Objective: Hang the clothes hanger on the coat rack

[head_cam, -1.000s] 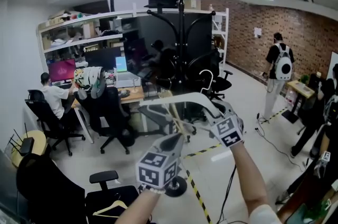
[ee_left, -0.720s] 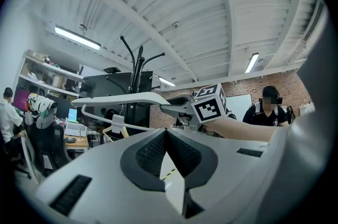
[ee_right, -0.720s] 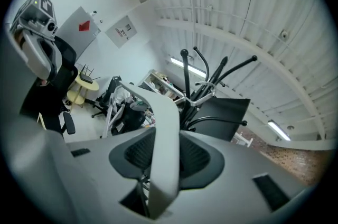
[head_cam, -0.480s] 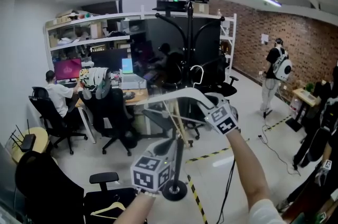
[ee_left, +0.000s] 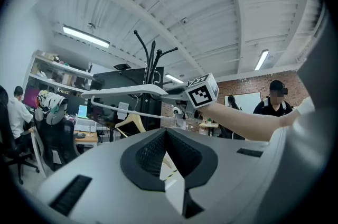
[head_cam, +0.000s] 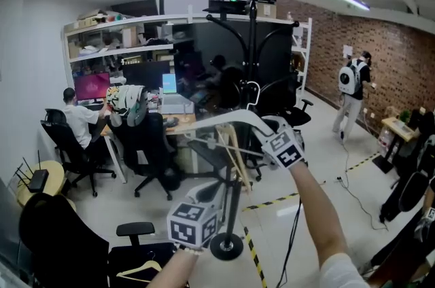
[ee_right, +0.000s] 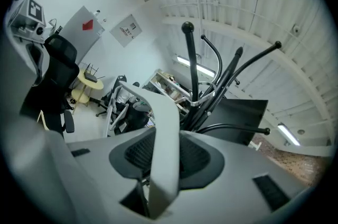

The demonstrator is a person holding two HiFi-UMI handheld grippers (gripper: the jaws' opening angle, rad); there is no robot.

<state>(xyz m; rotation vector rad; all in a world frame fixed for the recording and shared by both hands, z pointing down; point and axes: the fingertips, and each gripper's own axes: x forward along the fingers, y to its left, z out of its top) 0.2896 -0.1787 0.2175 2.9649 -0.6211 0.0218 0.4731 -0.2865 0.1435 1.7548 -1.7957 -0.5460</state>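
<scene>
A white plastic hanger (head_cam: 228,119) is held up in front of the black coat rack (head_cam: 251,42), its metal hook (head_cam: 253,94) close to the rack's pole. My right gripper (head_cam: 264,135) is shut on the hanger's right arm; in the right gripper view the white arm (ee_right: 165,133) runs between the jaws of the right gripper (ee_right: 166,159), with the rack's curved arms (ee_right: 211,85) behind. My left gripper (head_cam: 216,190), lower down, is shut on a pale wooden hanger (head_cam: 234,159). The wood strip (ee_left: 170,165) sits in the left gripper (ee_left: 168,157).
The rack's round base (head_cam: 226,247) stands on the floor beside yellow-black tape (head_cam: 255,256). Black office chairs (head_cam: 146,144) and desks with seated people fill the left. Another wooden hanger (head_cam: 139,271) lies on a chair at bottom left. A person with a backpack (head_cam: 352,86) stands far right.
Both grippers have moved toward the rack. The white hanger's hook now lies in line with the pole, where before it hung to its right. The left gripper has sunk a little.
</scene>
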